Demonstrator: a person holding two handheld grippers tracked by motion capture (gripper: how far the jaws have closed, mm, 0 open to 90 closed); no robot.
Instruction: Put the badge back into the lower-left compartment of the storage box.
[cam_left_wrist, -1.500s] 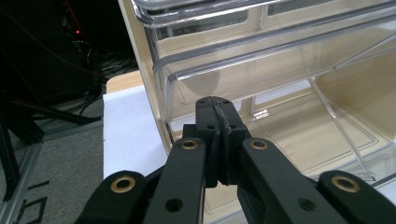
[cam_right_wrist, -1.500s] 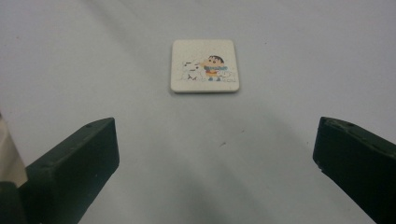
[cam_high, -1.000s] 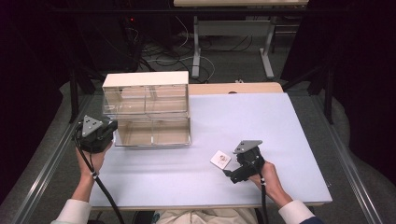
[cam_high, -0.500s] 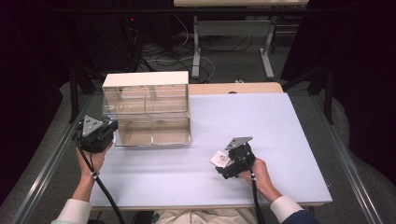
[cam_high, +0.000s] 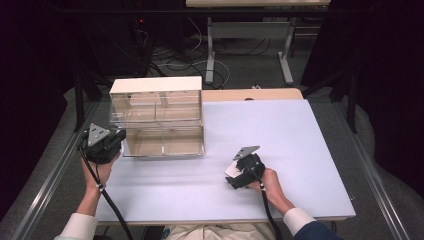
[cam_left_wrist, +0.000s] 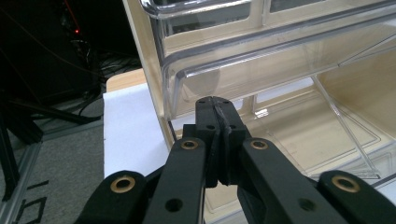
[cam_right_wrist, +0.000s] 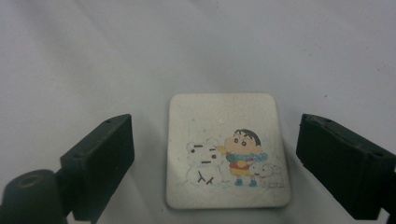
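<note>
White table (cam_high: 300, 135): right gripper (cam_right_wrist: 219, 154) tipped down, jaws straddling the card (cam_right_wrist: 226, 149).

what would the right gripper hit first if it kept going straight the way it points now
Most likely the small square cartoon-printed card lying flat on the white table. The right gripper is open with its jaws either side of it, though the remaining gap is unclear.

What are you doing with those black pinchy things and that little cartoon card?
A person holds a gripper in each hand at a white table. The right gripper is open, its jaws on either side of a small cartoon card lying flat on the table. The left gripper is shut, right at the clear drawer of a small drawer cabinet.
</note>
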